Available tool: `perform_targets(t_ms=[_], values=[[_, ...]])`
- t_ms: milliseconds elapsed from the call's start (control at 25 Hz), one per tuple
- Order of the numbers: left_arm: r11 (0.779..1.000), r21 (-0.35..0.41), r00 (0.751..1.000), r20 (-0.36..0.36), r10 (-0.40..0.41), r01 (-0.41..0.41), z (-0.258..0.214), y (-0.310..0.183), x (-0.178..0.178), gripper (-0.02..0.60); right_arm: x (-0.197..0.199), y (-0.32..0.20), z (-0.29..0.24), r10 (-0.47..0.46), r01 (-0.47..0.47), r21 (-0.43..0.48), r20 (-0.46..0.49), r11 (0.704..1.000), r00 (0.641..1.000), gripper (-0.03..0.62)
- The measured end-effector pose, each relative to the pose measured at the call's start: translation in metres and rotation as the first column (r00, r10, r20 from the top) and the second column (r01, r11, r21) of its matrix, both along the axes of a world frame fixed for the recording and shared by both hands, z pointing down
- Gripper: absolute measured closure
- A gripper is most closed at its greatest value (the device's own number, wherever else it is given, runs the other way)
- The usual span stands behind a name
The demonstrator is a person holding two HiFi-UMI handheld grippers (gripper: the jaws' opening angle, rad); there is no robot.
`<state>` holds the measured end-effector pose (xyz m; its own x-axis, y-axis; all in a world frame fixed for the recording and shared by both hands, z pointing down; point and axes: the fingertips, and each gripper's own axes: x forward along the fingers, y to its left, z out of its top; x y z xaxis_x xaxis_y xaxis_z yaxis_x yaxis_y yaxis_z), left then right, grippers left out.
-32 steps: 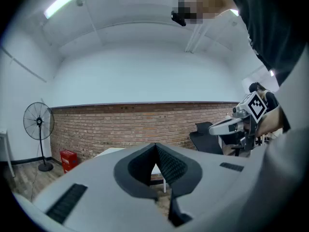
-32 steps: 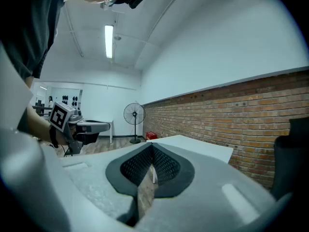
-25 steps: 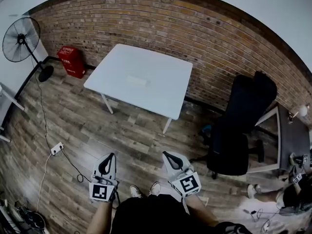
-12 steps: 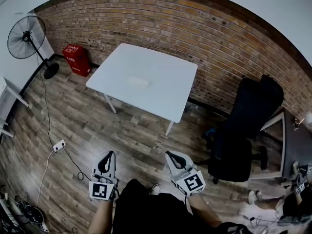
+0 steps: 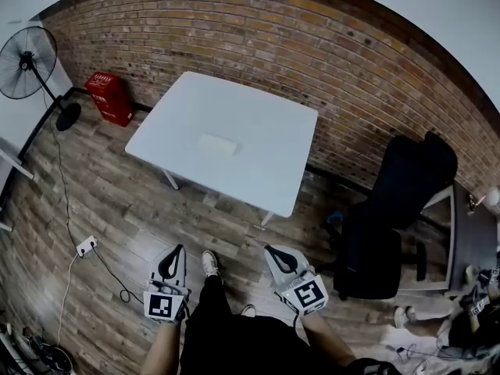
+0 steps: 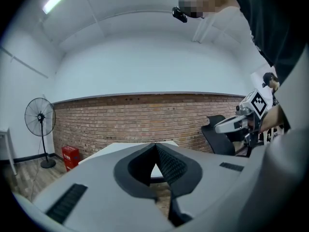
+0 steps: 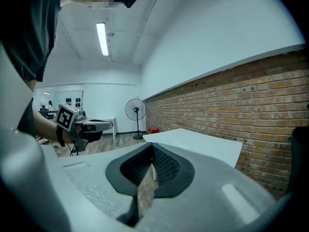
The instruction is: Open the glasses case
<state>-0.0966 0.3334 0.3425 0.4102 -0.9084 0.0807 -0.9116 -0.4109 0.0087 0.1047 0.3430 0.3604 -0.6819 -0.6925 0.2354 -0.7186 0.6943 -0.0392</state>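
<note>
glasses case (image 5: 218,144) well beyond right gripper (image 5: 271,249)

We see the glasses case (image 5: 218,144), a pale oblong shape, lying flat near the middle of the white table (image 5: 269,116). It looks shut and sits well ahead of both pairs of jaws, touched by neither.

Bright, even light from a ceiling tube lamp (image 7: 102,38); strong fisheye bending and dark vignetted corners throughout.
</note>
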Motion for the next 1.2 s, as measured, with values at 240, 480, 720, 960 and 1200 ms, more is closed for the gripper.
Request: perform_targets(t_ms=[240,480,720,960,1200], values=[[0.999,-0.003,0.999,-0.035,0.035,-0.035,-0.001,-0.101,-0.035,0.58,-0.04,-0.095,-0.009,0.024,-0.025,-0.01,-0.043,1.0,0.999,0.588],[0.996,-0.011,0.994,-0.065,0.088,-0.089,-0.004,-0.179,-0.069,0.58,-0.089,-0.169,-0.024,0.031,-0.031,-0.008,-0.068,0.999,0.997,0.588],[0.988,-0.003,0.986,-0.074,0.151,-0.151,-0.005,-0.23,-0.075,0.58,-0.103,-0.207,-0.027,0.061,-0.062,-0.018,-0.082,0.998,0.995,0.589],[0.982,-0.012,0.979,-0.084,0.186,-0.188,-0.001,-0.262,-0.056,0.58,-0.091,-0.237,-0.024,0.079,-0.082,-0.024,-0.082,0.996,0.993,0.589],[0.987,0.001,0.985,-0.061,0.16,-0.161,-0.012,-0.287,-0.045,0.58,-0.074,-0.268,-0.021,0.064,-0.066,-0.015,-0.08,0.998,0.995,0.589]])
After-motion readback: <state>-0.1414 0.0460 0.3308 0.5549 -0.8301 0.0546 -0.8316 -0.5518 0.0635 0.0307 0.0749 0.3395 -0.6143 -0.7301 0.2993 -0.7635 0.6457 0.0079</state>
